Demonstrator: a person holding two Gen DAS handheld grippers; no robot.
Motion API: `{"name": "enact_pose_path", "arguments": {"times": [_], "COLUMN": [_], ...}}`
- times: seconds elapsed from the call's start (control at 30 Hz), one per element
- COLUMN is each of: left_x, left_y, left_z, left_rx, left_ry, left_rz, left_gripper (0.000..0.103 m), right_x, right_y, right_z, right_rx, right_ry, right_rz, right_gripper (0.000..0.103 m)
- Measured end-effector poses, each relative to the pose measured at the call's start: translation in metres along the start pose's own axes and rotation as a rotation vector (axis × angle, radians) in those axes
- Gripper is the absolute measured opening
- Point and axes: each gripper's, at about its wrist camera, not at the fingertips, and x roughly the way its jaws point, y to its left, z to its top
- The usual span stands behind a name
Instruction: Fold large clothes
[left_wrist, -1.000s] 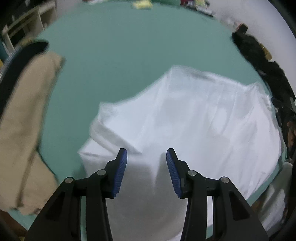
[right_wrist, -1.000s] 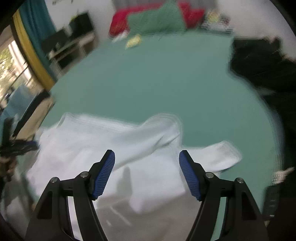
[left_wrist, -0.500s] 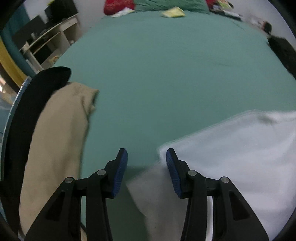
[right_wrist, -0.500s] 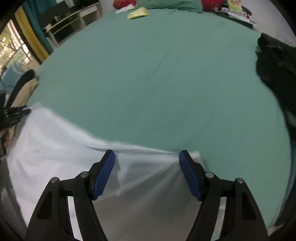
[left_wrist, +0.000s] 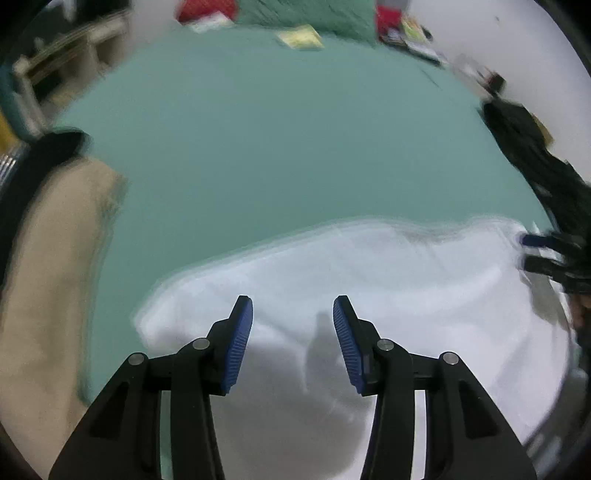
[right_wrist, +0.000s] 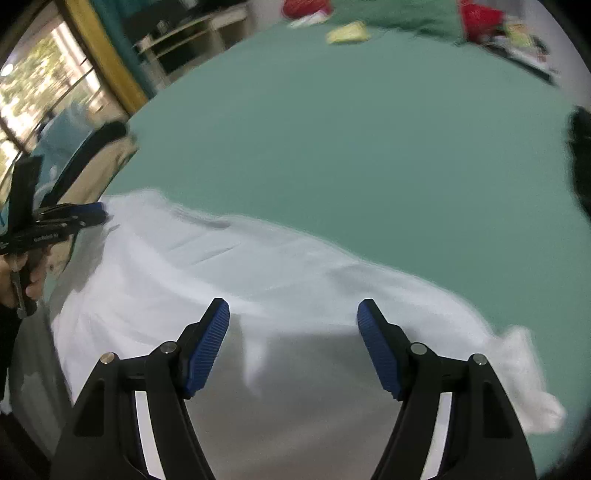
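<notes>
Looking along the left gripper (left_wrist: 293, 314), its jaws stand about half open with nothing between them, hanging over the near-left part of the white garment (left_wrist: 388, 288). That garment lies spread along the near edge of the green bed (left_wrist: 277, 147), its front part draping over the edge. A tan cloth (left_wrist: 48, 277) sits at the bed's left edge, apart from it. If the jaws drop here they may bite mid-panel, not a hem or corner, and drag up a bunch.

From the right gripper (right_wrist: 293, 317), the jaws are wide apart and empty, over the garment's near-middle. A sleeve (right_wrist: 524, 369) trails rumpled toward the bed's right. Creases run across the cloth; folding over them would likely set them in. With so much hanging off the near edge, I'd judge a careless one-sided tug could slide it off.
</notes>
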Motion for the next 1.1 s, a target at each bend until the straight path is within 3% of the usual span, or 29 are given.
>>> {"name": "enact_pose_path", "arguments": {"times": [0.03,0.07,0.13,0.23,0.3,0.4,0.53,0.6,0.73,0.83,0.87,1.0,1.1], "left_x": [0.008,0.017,0.020,0.032,0.044,0.045,0.040,0.028,-0.015,-0.041,-0.048,-0.063,-0.061], "left_y": [-0.002,-0.009,-0.024,-0.043,-0.059,-0.077,-0.059,-0.041,-0.017,0.005,0.019,0.032,0.040], "left_z": [-0.002,-0.002,0.005,0.023,0.038,0.038,0.038,0.026,-0.021,-0.054,-0.060,-0.100,-0.134], "left_rx": [0.003,0.025,0.077,0.102,0.131,0.132,0.067,0.025,-0.060,-0.105,-0.126,-0.216,-0.266], "left_ry": [0.025,0.050,0.017,0.005,0.006,-0.013,-0.041,-0.057,-0.088,-0.086,-0.080,-0.071,-0.027], "left_rz": [0.002,0.020,0.040,-0.014,0.017,0.077,0.141,0.155,0.180,0.237,0.247,0.182,0.142], "left_gripper": [0.048,0.048,0.048,0.049,0.050,0.050,0.050,0.050,0.050,0.050,0.050,0.050,0.050], "right_x": [0.017,0.023,0.024,0.018,-0.002,-0.052,-0.073,-0.072,-0.069,-0.081,-0.089,-0.115,-0.116], "right_y": [0.003,0.003,0.002,-0.004,-0.009,-0.024,-0.059,-0.075,-0.103,-0.112,-0.111,-0.111,-0.098], "right_z": [0.003,0.006,0.017,0.020,0.017,-0.016,-0.075,-0.097,-0.108,-0.101,-0.103,-0.138,-0.186], "right_rx": [0.002,0.003,0.000,0.003,0.009,0.069,0.178,0.203,0.239,0.212,0.225,0.395,0.541], "right_ry": [0.049,0.046,0.012,-0.022,-0.062,-0.149,-0.081,-0.036,-0.110,-0.100,-0.115,-0.155,-0.134], "right_rz": [0.018,0.014,-0.010,-0.151,-0.210,-0.226,-0.175,-0.201,-0.195,-0.354,-0.358,-0.255,-0.175], "right_gripper": [0.072,0.076,0.077,0.077,0.077,0.077,0.077,0.077,0.077,0.077,0.077,0.077,0.077]}}
